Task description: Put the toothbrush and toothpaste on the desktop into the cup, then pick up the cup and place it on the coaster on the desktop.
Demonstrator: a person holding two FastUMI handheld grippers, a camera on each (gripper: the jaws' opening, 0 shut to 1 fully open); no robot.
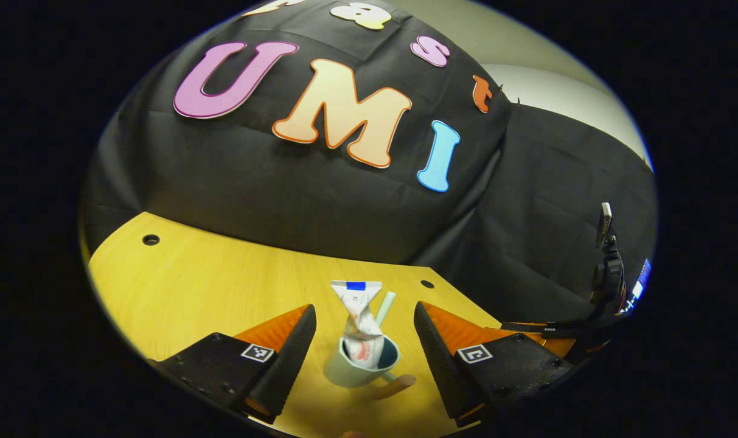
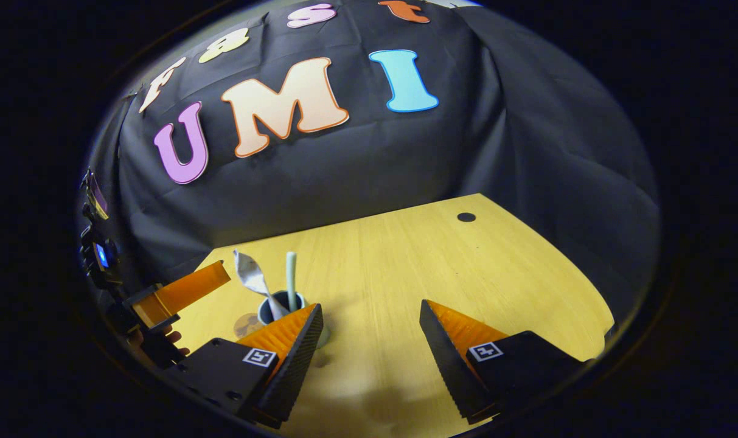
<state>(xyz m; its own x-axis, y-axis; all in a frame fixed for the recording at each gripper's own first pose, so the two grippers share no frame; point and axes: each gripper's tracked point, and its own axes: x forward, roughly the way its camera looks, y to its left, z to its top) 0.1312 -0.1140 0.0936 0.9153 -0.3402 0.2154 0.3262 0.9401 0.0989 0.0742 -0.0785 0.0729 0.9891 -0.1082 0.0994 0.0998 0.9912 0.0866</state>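
In the left gripper view, the left gripper point(image 1: 364, 340) hangs with its jaws spread wide and empty. Between them on the counter point(image 1: 192, 292) stands one cup point(image 1: 359, 365), handle at five o'clock, with one toothpaste point(image 1: 359, 310) tube and one toothbrush point(image 1: 386, 307) upright inside. The loading step looks finished. One coaster point(image 2: 247, 323) peeks out at the cup's nine o'clock side in the right gripper view, so the cup seems not yet placed on it; lifting and setting it there is what I judge remains. Further right, the right gripper point(image 2: 372, 344) is also wide open, holding nothing, with the cup just behind its left finger at ten o'clock.
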